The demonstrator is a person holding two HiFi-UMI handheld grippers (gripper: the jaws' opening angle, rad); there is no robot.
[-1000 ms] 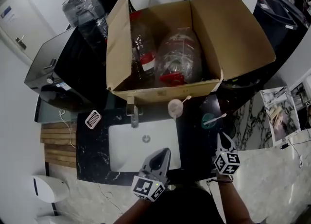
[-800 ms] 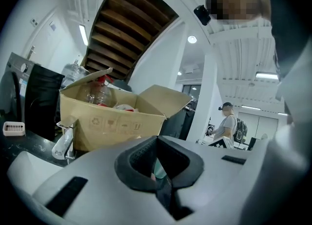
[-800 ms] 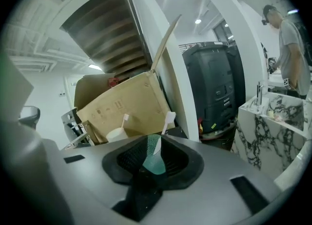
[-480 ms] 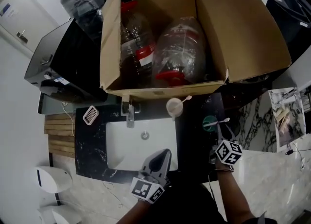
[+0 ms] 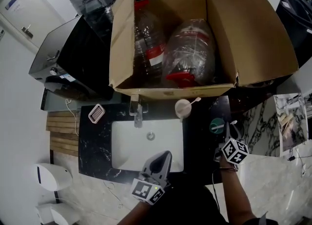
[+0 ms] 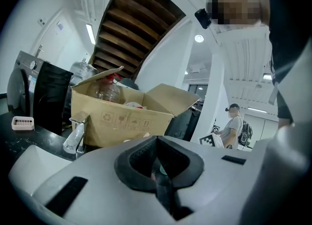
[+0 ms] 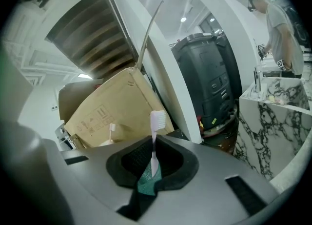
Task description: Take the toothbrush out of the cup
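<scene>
- Since a second ago the right gripper [image 5: 227, 127] has come up to the green cup [image 5: 217, 125], right of the sink [image 5: 131, 146]; its jaws have just been closing.
- They now pinch the toothbrush [image 7: 155, 143] (white, slim), standing in that cup.
- Its long axis runs roughly upright, bristles on top.
- Left gripper [image 5: 164, 155], at the sink's near edge: jaws together, empty.

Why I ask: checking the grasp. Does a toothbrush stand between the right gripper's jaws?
Yes, a toothbrush stands upright between the right gripper's jaws, which have just been closing.
</scene>
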